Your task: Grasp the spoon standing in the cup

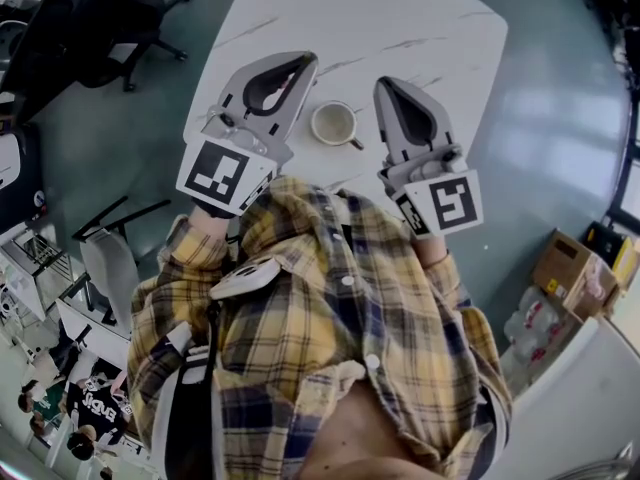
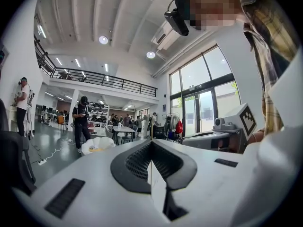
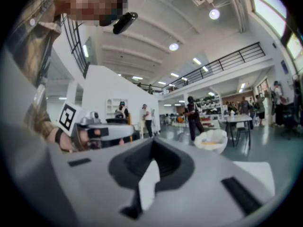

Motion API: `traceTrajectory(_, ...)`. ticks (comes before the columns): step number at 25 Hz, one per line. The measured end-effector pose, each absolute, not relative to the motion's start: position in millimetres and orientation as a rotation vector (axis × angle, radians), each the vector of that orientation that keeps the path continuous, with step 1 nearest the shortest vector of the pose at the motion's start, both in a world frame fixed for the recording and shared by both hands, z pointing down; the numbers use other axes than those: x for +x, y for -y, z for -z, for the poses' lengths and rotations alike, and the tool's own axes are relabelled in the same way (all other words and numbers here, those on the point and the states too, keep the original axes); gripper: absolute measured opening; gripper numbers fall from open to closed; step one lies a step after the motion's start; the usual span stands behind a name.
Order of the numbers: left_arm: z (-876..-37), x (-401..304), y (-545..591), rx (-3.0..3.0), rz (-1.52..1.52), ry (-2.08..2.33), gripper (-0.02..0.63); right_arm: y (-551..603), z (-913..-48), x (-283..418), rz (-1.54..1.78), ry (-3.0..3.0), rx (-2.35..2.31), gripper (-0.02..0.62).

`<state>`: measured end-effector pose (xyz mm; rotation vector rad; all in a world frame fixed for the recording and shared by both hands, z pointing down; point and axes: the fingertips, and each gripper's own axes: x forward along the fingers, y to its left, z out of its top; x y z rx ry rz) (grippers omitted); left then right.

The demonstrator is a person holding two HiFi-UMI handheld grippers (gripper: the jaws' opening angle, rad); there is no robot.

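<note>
A white table with faint grey veins and rounded corners stands on a grey-green floor. On it sits a pale cup, upright, close to the near edge and roughly midway along that edge. Its handle points toward the near right. The rim is light and the inside darker. What's in it I can't make out from here.

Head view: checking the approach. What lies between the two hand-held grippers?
A cup on the white table, between the left hand-held gripper and the right hand-held gripper; only the head view shows it.
</note>
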<state>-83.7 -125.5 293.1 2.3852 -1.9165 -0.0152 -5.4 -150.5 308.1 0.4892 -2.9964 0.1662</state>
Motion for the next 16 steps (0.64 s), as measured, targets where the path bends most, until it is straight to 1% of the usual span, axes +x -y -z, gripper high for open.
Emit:
traceTrajectory(11,-294,-76,122,2.437,-0.016,1.908,0.014,152,-310,2,-0.175,2.996,0.495,0.031)
traceTrajectory(16,-299,-62,134,2.469,-0.019,1.844,0.014,162,-309,17,-0.155,2.986,0.526,0.031)
